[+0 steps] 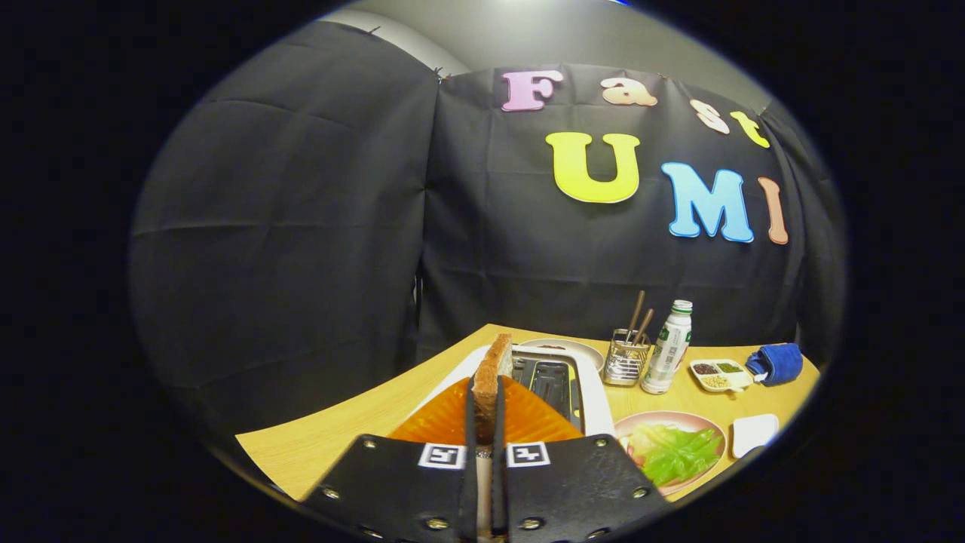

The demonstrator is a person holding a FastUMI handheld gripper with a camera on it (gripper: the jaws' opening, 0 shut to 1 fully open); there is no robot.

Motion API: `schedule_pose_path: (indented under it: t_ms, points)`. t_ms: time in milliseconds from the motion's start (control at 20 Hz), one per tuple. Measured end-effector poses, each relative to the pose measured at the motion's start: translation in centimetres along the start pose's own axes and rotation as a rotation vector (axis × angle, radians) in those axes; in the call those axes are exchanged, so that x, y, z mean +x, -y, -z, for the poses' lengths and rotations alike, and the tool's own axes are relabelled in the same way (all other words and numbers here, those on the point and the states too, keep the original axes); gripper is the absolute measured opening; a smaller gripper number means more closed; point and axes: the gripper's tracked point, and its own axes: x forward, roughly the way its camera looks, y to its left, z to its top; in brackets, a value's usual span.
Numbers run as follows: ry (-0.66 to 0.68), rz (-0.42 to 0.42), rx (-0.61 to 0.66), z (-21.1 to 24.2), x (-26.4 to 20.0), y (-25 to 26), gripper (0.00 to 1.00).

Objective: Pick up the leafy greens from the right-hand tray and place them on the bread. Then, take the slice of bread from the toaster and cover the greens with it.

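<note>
My gripper (485,411) is shut on a slice of toasted bread (493,377), which stands on edge between the two fingers, lifted above the table. Just beyond and to the right of the slice is the white toaster (595,400) with its dark slots showing. Right of the toaster a pink plate (701,422) holds the leafy greens (678,452), which lie over a pale slice. Beneath the held slice is an orange ribbed tray (445,422).
Behind the toaster stand a metal holder with chopsticks (627,354), a white bottle with a green cap (668,348), a small dish of seeds (718,375), a blue cloth (776,363) and a white tray (754,433). The wooden table (339,445) ends at the black cloth wall.
</note>
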Motion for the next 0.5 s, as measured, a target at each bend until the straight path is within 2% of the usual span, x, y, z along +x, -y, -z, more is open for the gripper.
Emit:
schedule_pose_path:
  t_ms: [500]
  points:
    - [0.057, -0.039, 0.015, -3.0, -1.1, 0.5, 0.04]
